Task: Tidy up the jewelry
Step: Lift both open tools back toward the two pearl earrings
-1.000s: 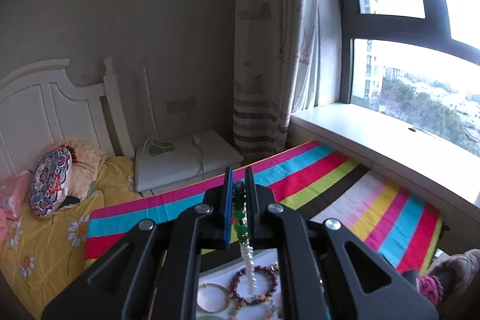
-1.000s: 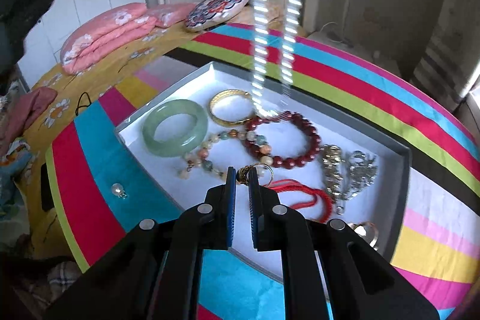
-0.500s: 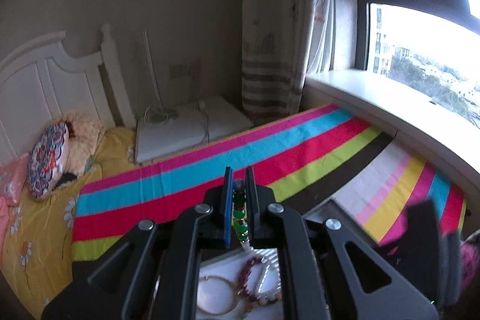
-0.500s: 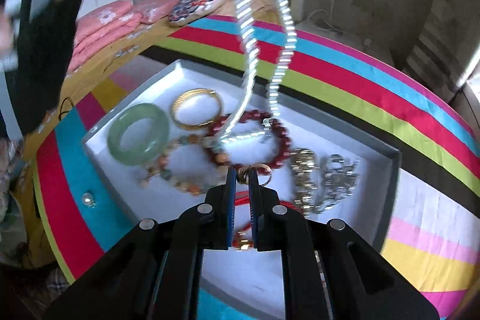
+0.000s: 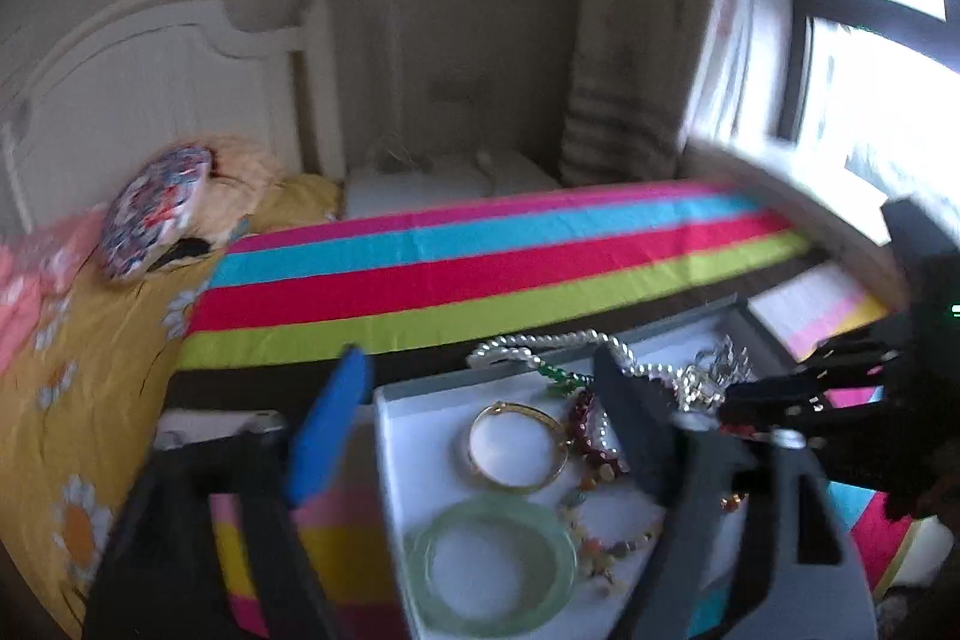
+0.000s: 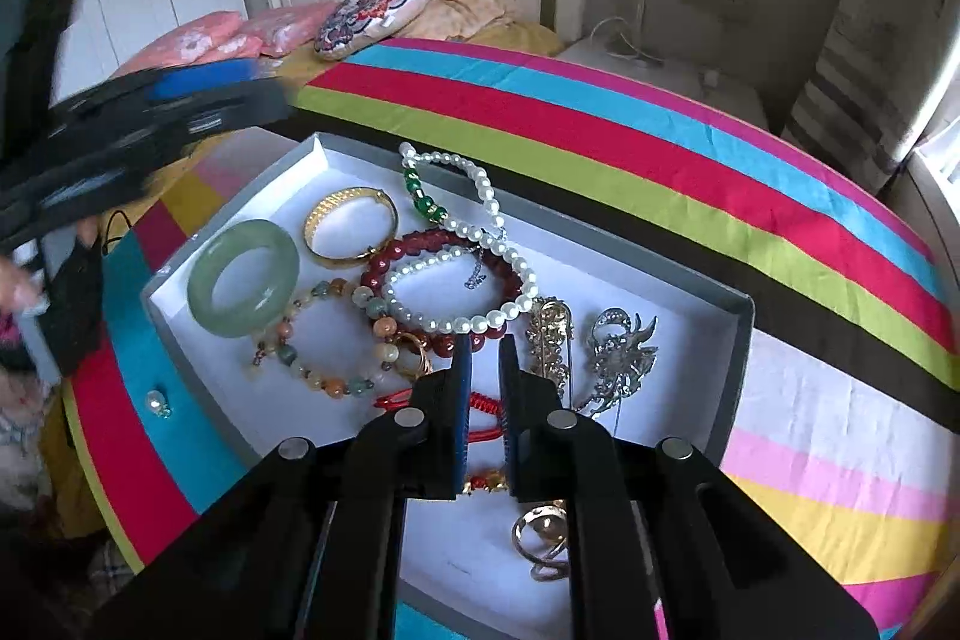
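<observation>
A grey tray (image 6: 735, 340) with a white floor lies on the striped bedspread. The pearl necklace (image 6: 480, 196) with green beads lies in it, draped over the far rim and across a dark red bead bracelet (image 6: 420, 244). It also shows in the left wrist view (image 5: 558, 343). A jade bangle (image 6: 243, 277), a gold bangle (image 6: 351, 226), a mixed bead bracelet (image 6: 324, 340), brooches (image 6: 621, 349) and a gold ring (image 6: 540, 532) lie in the tray too. My left gripper (image 5: 480, 388) is open and empty above the tray's left end. My right gripper (image 6: 483, 340) is shut and empty over the tray's near side.
A loose pearl pendant (image 6: 157, 403) lies on the bedspread left of the tray. A round patterned cushion (image 6: 378, 10) and pink pillows (image 6: 228, 37) lie by the white headboard. A white nightstand (image 6: 648, 64) stands behind the bed.
My left gripper lowered, opened and let go of the pearl necklace, which now lies in the tray. It has drawn back to the left. My right gripper stayed shut.
</observation>
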The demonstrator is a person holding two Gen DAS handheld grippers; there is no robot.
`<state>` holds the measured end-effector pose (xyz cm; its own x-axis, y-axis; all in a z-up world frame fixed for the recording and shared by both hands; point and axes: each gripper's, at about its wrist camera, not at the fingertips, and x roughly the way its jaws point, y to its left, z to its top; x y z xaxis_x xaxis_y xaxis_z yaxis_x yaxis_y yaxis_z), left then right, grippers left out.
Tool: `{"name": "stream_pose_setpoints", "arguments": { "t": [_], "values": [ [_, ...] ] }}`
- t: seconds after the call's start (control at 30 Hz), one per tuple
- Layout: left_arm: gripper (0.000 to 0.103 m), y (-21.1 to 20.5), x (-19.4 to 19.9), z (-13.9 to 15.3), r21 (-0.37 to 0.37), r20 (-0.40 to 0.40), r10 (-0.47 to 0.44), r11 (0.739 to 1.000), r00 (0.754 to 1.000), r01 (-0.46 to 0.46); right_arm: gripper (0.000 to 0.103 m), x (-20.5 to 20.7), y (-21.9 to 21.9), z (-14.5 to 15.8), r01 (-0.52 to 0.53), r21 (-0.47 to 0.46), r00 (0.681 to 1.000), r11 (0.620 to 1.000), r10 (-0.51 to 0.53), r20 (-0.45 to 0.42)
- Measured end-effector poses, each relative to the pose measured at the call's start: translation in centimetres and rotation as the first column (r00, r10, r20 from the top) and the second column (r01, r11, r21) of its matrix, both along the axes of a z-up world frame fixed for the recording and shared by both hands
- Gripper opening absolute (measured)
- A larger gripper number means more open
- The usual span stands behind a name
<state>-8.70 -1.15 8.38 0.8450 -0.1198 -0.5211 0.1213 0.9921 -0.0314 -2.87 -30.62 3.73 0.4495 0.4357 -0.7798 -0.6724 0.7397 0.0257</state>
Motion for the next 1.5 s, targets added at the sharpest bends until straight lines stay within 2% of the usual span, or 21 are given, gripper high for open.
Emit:
{"name": "stream_pose_setpoints", "arguments": {
  "t": [0.03,0.1,0.17,0.2,0.27,0.4,0.53,0.67,0.8,0.93,1.07,1.2,1.3,1.43,1.5],
  "values": [
    [0.081,0.8,-1.1,-0.2,-0.036,0.002,0.006,0.999,1.000,-0.006,0.011,0.2,0.0,-0.1,0.006,-0.003,1.000,1.000,-0.006,-0.004],
    [0.087,1.7,-2.7,-0.4,-0.070,0.012,0.025,0.997,1.000,-0.024,0.020,0.7,-0.1,-0.2,0.018,0.009,0.999,1.000,-0.018,-0.035],
    [0.095,2.7,-4.5,-0.6,-0.084,0.036,0.068,0.994,0.997,-0.065,0.065,1.1,-0.6,0.2,0.020,0.051,0.997,0.999,-0.016,-0.070],
    [0.099,3.1,-5.2,-0.7,-0.086,0.046,0.087,0.993,0.995,-0.083,0.068,1.2,-1.3,1.0,0.031,0.094,0.997,0.995,-0.024,-0.075],
    [0.100,3.9,-6.4,-1.0,-0.090,0.052,0.129,0.988,0.990,-0.124,0.068,1.2,-2.5,2.4,0.054,0.159,0.996,0.986,-0.042,-0.073],
    [0.100,5.0,-8.3,-2.5,-0.097,0.011,0.180,0.979,0.984,-0.178,0.068,-0.3,-4.6,5.2,0.071,0.244,0.997,0.967,-0.068,-0.018],
    [0.100,4.9,-10.1,-4.0,-0.096,-0.046,0.176,0.979,0.983,-0.180,0.079,-3.6,-5.9,6.2,0.049,0.244,0.996,0.969,-0.066,0.062],
    [0.100,4.4,-12.0,-5.2,-0.086,-0.078,0.153,0.984,0.985,-0.159,0.084,-7.3,-7.1,5.0,0.040,0.199,0.991,0.979,-0.064,0.116],
    [0.100,2.9,-13.3,-6.3,-0.048,-0.102,0.128,0.990,0.987,-0.133,0.084,-10.4,-8.7,2.0,0.068,0.177,0.992,0.982,-0.086,0.097],
    [0.100,0.7,-14.2,-7.1,-0.009,-0.112,0.098,0.995,0.989,-0.100,0.084,-13.2,-9.6,-0.7,0.081,0.194,0.993,0.978,-0.096,0.071],
    [0.100,-1.2,-14.5,-7.6,0.025,-0.116,0.071,0.997,0.991,-0.068,0.084,-15.4,-9.0,-1.9,0.027,0.190,0.994,0.981,-0.046,0.100],
    [0.100,-2.4,-14.2,-7.8,0.022,-0.128,0.045,0.999,0.991,-0.043,0.084,-16.4,-7.8,-2.5,-0.028,0.164,0.992,0.986,0.008,0.122],
    [0.099,-2.9,-14.1,-7.9,0.015,-0.126,0.032,0.999,0.992,-0.030,0.079,-16.7,-7.4,-3.1,-0.044,0.161,0.993,0.986,0.026,0.116],
    [0.089,-3.5,-14.0,-8.1,0.030,-0.128,0.007,1.000,0.992,-0.003,0.066,-16.5,-7.1,-3.9,-0.054,0.162,0.995,0.985,0.039,0.092],
    [0.084,-3.7,-14.0,-8.3,0.043,-0.124,0.003,0.999,0.992,0.002,0.063,-16.4,-6.7,-4.1,-0.067,0.164,0.995,0.984,0.053,0.087]
  ]
}}
